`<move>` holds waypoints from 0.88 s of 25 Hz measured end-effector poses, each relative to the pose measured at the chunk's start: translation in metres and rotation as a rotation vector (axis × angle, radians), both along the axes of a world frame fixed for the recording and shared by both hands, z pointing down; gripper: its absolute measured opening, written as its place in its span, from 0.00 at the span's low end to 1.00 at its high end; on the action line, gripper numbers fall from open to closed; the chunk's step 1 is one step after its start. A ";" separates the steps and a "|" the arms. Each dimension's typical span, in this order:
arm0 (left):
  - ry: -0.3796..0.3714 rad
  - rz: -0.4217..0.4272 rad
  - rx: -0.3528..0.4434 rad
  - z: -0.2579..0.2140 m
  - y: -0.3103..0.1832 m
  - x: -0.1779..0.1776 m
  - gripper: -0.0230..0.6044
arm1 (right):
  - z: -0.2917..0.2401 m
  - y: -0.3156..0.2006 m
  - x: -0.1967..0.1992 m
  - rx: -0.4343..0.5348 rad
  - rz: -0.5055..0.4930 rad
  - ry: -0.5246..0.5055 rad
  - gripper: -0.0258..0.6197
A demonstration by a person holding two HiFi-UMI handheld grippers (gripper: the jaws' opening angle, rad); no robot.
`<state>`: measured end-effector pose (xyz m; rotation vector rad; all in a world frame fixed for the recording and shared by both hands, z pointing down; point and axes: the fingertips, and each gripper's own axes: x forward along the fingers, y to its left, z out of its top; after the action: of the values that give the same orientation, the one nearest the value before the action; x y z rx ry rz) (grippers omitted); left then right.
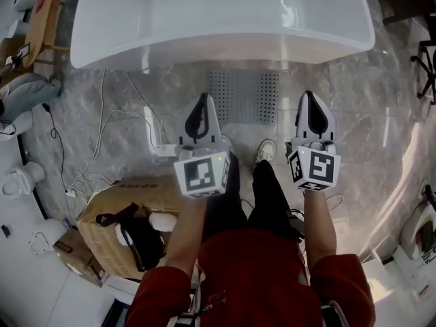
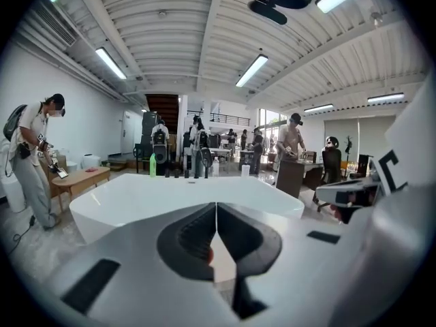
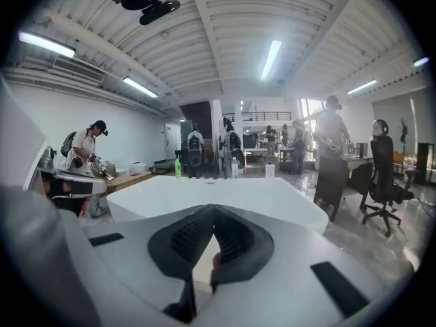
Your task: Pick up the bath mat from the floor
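The grey perforated bath mat [image 1: 243, 95] lies flat on the marble floor, right in front of the white bathtub [image 1: 218, 19]. My left gripper [image 1: 202, 96] hangs over the mat's left edge, jaws shut and empty. My right gripper [image 1: 308, 95] hangs just beyond the mat's right edge, also shut on nothing. Both point toward the tub. In the left gripper view the left gripper [image 2: 216, 204] has its jaws together with the bathtub [image 2: 136, 196] ahead. The right gripper view shows the right gripper [image 3: 213, 206] the same way, facing the bathtub [image 3: 272, 196]. Neither gripper view shows the mat.
A cardboard box [image 1: 129, 210] with a black-strapped item stands at the lower left, with white cables [image 1: 102, 135] trailing across the floor beside it. My shoe [image 1: 265, 151] is just short of the mat. A black chair base [image 1: 426, 60] is at the far right. Several people stand behind the tub.
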<state>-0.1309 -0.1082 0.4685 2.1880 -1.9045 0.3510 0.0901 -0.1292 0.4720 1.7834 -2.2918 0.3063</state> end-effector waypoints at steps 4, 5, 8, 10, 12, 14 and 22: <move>-0.019 -0.003 -0.024 0.043 0.003 -0.009 0.06 | 0.053 0.003 -0.006 -0.049 -0.012 0.007 0.06; -0.017 -0.007 -0.036 0.057 0.004 -0.011 0.06 | 0.068 0.004 -0.007 -0.059 -0.015 0.010 0.06; 0.000 -0.016 -0.072 0.102 0.010 -0.018 0.06 | 0.115 0.007 -0.010 -0.096 -0.024 0.005 0.06; 0.008 -0.016 -0.097 0.134 0.014 -0.019 0.06 | 0.147 0.010 -0.011 -0.125 -0.029 -0.001 0.06; 0.012 -0.008 -0.118 0.167 0.015 -0.017 0.06 | 0.180 0.010 -0.010 -0.153 -0.023 -0.002 0.06; 0.020 0.005 -0.141 0.201 0.017 -0.014 0.06 | 0.214 0.011 -0.007 -0.186 -0.011 -0.003 0.06; 0.022 -0.001 -0.249 0.323 0.022 -0.020 0.06 | 0.336 0.022 0.002 -0.290 0.001 0.031 0.06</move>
<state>-0.1512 -0.0858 0.7916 2.0197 -1.7455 0.5306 0.0920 -0.1069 0.8078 1.6317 -2.0989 0.5744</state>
